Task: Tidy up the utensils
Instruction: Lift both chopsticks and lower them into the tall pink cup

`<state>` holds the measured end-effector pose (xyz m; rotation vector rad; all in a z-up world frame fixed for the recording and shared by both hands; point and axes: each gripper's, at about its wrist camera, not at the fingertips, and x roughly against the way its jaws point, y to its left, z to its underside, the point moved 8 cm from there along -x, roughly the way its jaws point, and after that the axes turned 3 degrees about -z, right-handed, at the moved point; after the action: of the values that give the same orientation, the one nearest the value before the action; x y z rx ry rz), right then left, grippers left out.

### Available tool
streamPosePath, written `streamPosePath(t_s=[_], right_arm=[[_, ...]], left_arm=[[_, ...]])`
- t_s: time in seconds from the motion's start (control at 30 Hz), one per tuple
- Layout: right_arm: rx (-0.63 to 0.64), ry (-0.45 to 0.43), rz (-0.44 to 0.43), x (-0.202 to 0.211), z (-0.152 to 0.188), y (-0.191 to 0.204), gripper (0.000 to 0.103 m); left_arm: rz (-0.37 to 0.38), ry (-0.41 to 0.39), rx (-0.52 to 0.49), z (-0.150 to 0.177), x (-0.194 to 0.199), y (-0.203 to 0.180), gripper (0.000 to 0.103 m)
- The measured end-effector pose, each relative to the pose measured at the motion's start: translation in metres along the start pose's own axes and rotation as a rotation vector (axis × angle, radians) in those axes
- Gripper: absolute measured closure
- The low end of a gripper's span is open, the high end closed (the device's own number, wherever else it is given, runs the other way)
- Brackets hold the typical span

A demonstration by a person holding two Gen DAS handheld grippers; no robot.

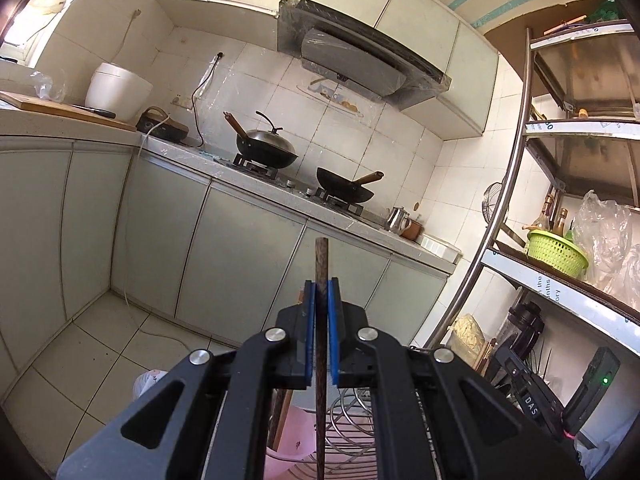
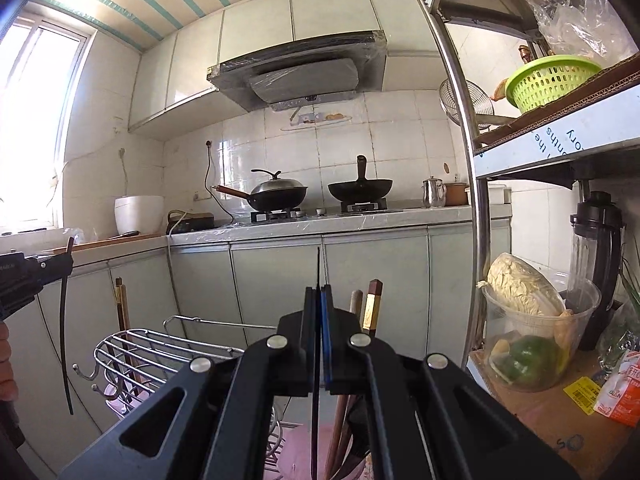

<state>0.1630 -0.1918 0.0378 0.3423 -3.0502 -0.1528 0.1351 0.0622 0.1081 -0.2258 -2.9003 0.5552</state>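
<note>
Chopsticks held upright in a tiled kitchen — one in each hand-held gripper. The left gripper [image 1: 320, 296] has its blue-padded fingers [image 1: 308, 320] clenched on a dark wooden chopstick [image 1: 322, 260], whose long axis runs nearly vertical, one end rising above the pads and the rest dropping between the black arms. The right gripper [image 2: 320, 300] is likewise clamped tight, on a thinner black chopstick [image 2: 319, 268] that also stands close to vertical.

Directly beneath both tools sit a chrome wire rack [image 2: 160, 348] and a pink holder [image 1: 294, 444]; in the right wrist view several other handles [image 2: 374, 304] already stand just beside that gripper's fingers, seemingly in the same holder.

Seen from the right wrist camera, the left gripper hangs at the far left edge, well apart from the pink holder, so the right hand looks the nearer one. With both sticks already aligned upright, the next move probably needs only a straight lowering — tip first — into the holder below.
</note>
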Motion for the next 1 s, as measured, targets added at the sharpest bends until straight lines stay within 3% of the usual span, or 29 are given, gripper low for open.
streamPosePath(t_s=[0.3, 0.57, 0.7, 1.0], right_arm=[[0.003, 0.016, -0.006, 0.018, 0.018, 0.008, 0.100], [-0.044, 0.057, -0.007, 0.022, 0.034, 0.003, 0.100], [-0.059, 0.067, -0.005, 0.024, 0.037, 0.001, 0.100], [-0.092, 0.108, -0.006, 0.028, 0.055, -0.001, 0.100]], left_arm=[[-0.065, -0.091, -0.038, -0.007, -0.010, -0.003, 0.098], [-0.144, -0.220, -0.129, 0.003, -0.019, -0.007, 0.098], [-0.146, -0.223, -0.143, 0.015, -0.024, -0.006, 0.098], [-0.142, -0.150, -0.181, 0.052, -0.021, -0.003, 0.098]])
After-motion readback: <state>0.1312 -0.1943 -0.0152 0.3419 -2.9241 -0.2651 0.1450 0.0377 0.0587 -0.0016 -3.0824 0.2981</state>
